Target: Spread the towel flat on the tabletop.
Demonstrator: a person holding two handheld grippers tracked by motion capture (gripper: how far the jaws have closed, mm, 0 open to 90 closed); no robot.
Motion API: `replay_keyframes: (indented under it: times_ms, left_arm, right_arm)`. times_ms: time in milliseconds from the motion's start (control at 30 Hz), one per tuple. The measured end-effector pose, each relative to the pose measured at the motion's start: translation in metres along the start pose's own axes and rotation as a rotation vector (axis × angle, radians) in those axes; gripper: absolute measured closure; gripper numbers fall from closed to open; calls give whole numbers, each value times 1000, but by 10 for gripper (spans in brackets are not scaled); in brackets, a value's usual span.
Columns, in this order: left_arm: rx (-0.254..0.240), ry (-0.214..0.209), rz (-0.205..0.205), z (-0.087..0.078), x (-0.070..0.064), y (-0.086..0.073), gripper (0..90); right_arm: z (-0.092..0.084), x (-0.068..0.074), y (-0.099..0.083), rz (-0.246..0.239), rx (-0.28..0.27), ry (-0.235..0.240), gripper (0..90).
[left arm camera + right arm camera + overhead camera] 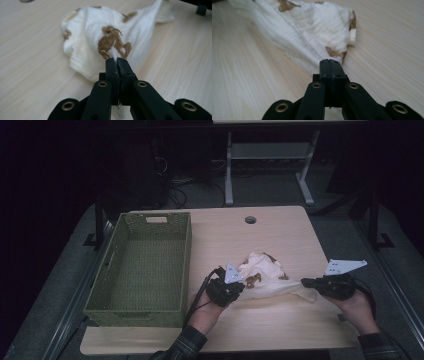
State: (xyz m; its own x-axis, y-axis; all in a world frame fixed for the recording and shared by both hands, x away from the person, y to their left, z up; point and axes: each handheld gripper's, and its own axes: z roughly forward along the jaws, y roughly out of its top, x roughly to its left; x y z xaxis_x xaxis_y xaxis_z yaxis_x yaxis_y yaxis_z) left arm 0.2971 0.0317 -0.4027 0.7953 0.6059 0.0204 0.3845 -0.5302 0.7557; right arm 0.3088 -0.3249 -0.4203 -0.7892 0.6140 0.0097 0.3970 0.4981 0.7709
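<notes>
Lying on pale wood table (280, 232), cloth (265, 275) beside green basket (145, 265).

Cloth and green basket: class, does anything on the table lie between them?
Nothing visible does. The cloth, pinched by the left tool and right tool, lies right of the basket, with bare table between.

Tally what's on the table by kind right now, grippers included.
Cloths, white with brown print: 1, pinched at two ends
Baskets, green: 1
Grippers: 2, left gripper and right gripper, both shut on the cloth
Total: 4
</notes>
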Motion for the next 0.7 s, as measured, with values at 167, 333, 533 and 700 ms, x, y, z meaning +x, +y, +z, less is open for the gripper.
replay_keyframes:
  times_ms: [167, 333, 533, 700]
  left_arm:
    - [51, 41, -20, 23, 19, 7, 879]
    - [90, 90, -29, 47, 33, 11, 870]
    - [138, 139, -29, 69, 42, 11, 765]
    - [99, 94, -53, 50, 36, 9, 660]
  right_arm:
    - [11, -10, 3, 17, 1, 6, 899]
    - [34, -27, 2, 35, 44, -11, 899]
    - [52, -44, 2, 69, 67, -13, 888]
    - [33, -47, -3, 102, 15, -21, 748]
